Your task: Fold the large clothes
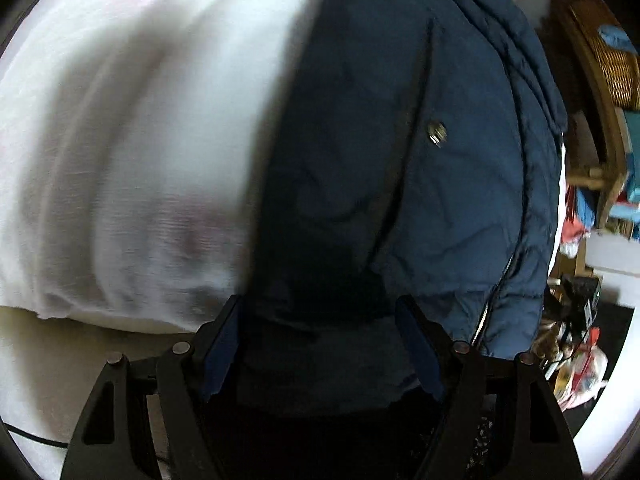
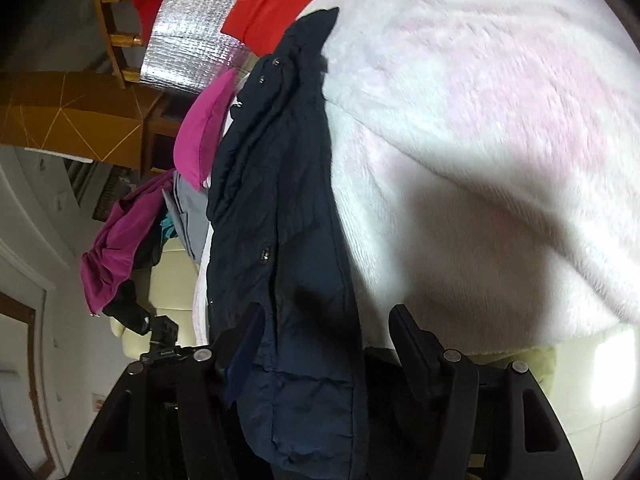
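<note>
A navy padded jacket (image 1: pixel 420 160) with snaps and a zipper lies on a white fluffy blanket (image 1: pixel 120 140). My left gripper (image 1: pixel 320 312) is open, its jaws wide apart, with dark jacket fabric between and under them. In the right wrist view the jacket (image 2: pixel 280 220) stretches as a long narrow band along the blanket's (image 2: pixel 480 120) left edge. My right gripper (image 2: pixel 324 320) is open, and the jacket's near end lies between its jaws, against the left finger (image 2: pixel 244 344).
Magenta and grey clothes (image 2: pixel 160 200) are piled left of the jacket. A silver insulated bag and red cloth (image 2: pixel 224 20) lie beyond. Wooden furniture (image 1: pixel 600 80) and floor clutter (image 1: pixel 576 344) stand past the bed's edge.
</note>
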`<state>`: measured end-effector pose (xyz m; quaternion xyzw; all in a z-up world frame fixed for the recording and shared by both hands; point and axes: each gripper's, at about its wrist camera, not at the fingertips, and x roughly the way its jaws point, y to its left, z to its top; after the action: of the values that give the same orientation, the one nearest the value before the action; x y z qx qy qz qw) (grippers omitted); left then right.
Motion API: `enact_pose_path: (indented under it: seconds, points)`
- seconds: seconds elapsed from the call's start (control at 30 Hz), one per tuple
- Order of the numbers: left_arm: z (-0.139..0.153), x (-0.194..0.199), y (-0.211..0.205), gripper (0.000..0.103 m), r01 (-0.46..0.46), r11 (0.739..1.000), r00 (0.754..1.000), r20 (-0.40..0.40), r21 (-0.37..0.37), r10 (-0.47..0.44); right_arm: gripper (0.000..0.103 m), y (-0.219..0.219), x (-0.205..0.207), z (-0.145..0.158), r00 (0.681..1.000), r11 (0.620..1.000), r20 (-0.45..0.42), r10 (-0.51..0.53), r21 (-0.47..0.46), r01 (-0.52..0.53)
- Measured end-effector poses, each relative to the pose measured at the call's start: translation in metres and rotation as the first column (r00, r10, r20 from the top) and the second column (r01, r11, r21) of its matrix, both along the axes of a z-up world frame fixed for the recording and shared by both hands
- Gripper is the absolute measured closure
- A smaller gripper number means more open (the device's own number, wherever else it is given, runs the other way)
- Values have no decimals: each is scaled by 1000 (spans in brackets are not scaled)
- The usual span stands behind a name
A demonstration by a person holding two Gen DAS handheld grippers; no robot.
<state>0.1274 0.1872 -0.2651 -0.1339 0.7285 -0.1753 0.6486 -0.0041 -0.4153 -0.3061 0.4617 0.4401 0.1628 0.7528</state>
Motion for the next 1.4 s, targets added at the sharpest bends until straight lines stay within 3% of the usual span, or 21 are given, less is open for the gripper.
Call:
enact_pose_path:
  seconds: [0.13, 0.4, 0.5, 0.57, 0.63, 0.7, 0.8, 1.1, 1.2, 1.3, 1.37, 1.4]
  points:
    - [5, -4, -10, 38, 29, 999, 999, 17, 18, -29, 35, 15, 3, -7, 999, 999, -11, 45, 24, -44]
    - [-4, -13, -1, 38, 17, 1000, 1000, -25, 7, -16, 37, 42, 10, -22, 993, 995, -70, 93, 34, -91]
    - [-3, -13, -1, 38, 36, 999, 999, -26, 22, -35, 51, 47, 15, -15, 994, 995, -60, 91, 34, -89]
    - [-7, -6, -11, 39, 22, 999, 999, -27, 26, -22, 67, 51, 16, -5, 995, 996, -39, 91, -21, -92]
    - [-2, 0, -14, 40, -8, 1000, 1000, -13, 19, 8, 75, 54, 16, 9, 996, 994, 13, 93, -61, -92]
    - [5, -1, -3, 40, -34, 999, 999, 18, 38, 33, 75, 53, 17, 19, 995, 995, 49, 83, -62, -80]
    - [10, 0, 9, 40, -76, 996, 997, 33, 42, 74, 75, 50, 22, 16, 997, 996, 35, 74, -57, -72]
    - [-17, 0, -35, 41, 65, 992, 997, -51, 109, -60, 75, 44, 23, 12, 997, 996, 20, 76, -42, -75]
    - [-17, -3, -46, 42, 79, 996, 994, -73, 42, -76, 75, 44, 25, 10, 996, 995, 1, 87, -50, -87]
    - [-13, -8, -56, 42, 100, 994, 994, -48, 38, -98, 72, 46, 26, 7, 996, 995, -18, 92, -44, -93]
    - [-16, -8, -59, 48, 80, 996, 996, -49, 31, -79, 72, 47, 28, 6, 995, 995, -28, 94, -40, -95]
    - [-17, -7, -60, 58, 60, 998, 997, -52, 17, -59, 72, 48, 28, 7, 995, 994, -26, 96, -49, -98]
